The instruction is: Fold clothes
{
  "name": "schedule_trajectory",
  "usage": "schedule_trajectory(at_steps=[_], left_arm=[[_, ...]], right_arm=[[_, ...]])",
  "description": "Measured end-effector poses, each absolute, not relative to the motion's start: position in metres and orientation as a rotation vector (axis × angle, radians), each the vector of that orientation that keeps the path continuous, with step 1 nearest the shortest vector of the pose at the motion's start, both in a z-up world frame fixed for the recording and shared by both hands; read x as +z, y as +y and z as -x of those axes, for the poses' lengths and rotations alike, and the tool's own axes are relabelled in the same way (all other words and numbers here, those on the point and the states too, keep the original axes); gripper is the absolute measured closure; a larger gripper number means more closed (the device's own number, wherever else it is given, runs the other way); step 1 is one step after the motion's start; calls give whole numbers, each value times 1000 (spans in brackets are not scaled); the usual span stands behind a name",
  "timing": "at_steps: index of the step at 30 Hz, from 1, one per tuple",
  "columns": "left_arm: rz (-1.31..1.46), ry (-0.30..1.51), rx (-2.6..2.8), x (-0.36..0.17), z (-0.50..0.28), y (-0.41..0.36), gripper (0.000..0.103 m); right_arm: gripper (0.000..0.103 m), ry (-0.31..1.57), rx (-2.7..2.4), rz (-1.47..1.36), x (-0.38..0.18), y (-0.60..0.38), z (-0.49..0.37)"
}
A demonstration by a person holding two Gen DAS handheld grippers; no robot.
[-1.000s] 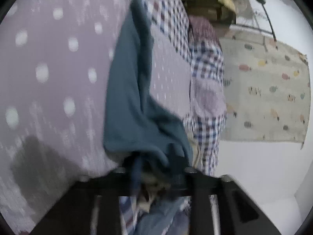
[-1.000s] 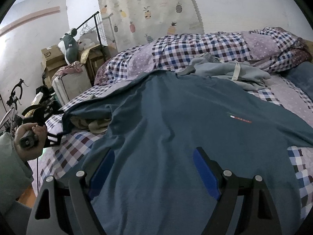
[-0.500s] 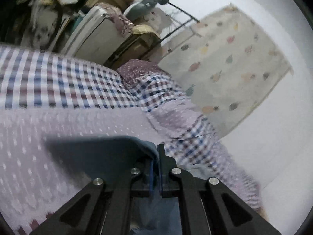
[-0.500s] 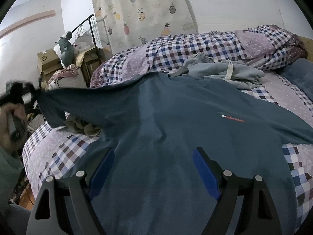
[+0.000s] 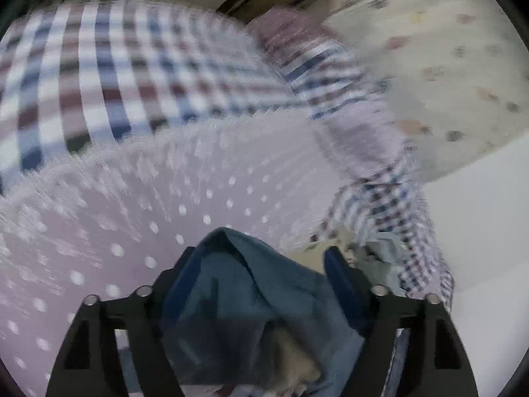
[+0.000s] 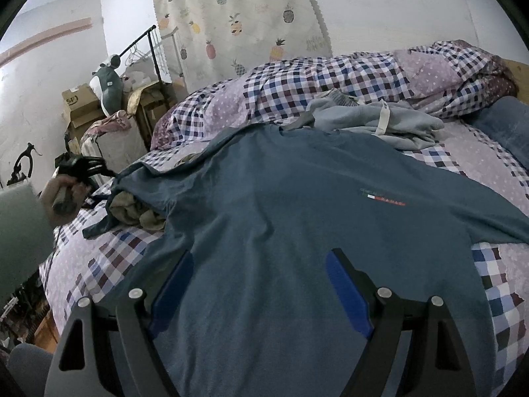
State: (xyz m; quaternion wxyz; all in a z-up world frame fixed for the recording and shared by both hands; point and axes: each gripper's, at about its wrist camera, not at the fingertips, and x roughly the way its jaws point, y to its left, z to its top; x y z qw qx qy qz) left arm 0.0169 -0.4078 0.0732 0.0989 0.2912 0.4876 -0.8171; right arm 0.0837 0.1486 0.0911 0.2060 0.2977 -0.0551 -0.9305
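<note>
A dark teal t-shirt (image 6: 297, 198) with a small chest logo lies spread face up on the bed. My right gripper (image 6: 258, 264) is open and hovers over its lower body. My left gripper (image 5: 258, 261) is open, with a bunched fold of the shirt's sleeve (image 5: 238, 284) lying loose between its fingers. In the right wrist view the left gripper (image 6: 99, 170) sits at the shirt's left sleeve edge, held by a hand. That sleeve drapes over a beige garment (image 6: 135, 211).
The bed has a checked and purple dotted quilt (image 6: 330, 82). A light blue garment (image 6: 373, 122) lies crumpled behind the shirt's collar. Boxes and a clothes rack (image 6: 152, 66) stand at the left, past the bed's edge. A pineapple curtain (image 6: 238, 16) hangs behind.
My left gripper was shut on the sleeve and pulling it out to the left; now it is open and the sleeve has dropped onto the bed. The right gripper stayed put.
</note>
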Motion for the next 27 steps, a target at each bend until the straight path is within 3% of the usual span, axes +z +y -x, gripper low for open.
schedule_trajectory(at_steps=[5,11,16,17,19,20,21,24,27], left_arm=[[-808,1364,-2510,73,-68,-419,19],[-1033,1133,-2606,39,-93,-409,19],[-1168,746,-2752,29,-86,-362,19],[-1180,664,-2772,29,-83,-353,25],[-1206,516,-2780,28,-79,-339,56],[-1237,437,-2753,26,-75,-334,91],[-1256,397,-2736,25,-72,-330,98],[-1147,472,-2803,44,-87,-332,99],[-894,752,-2908,83,-116,-352,99]], right_arm=[[17,-141,-2584,-827,91,145,-85],[17,-140,-2582,-827,90,141,-85],[17,-122,-2575,-828,88,133,-85],[17,-119,-2575,-829,87,132,-85],[17,-114,-2574,-832,86,130,-84],[17,-111,-2574,-834,85,129,-84],[17,-108,-2574,-836,85,128,-84],[17,-102,-2575,-836,85,128,-83],[17,-98,-2579,-830,86,128,-84]])
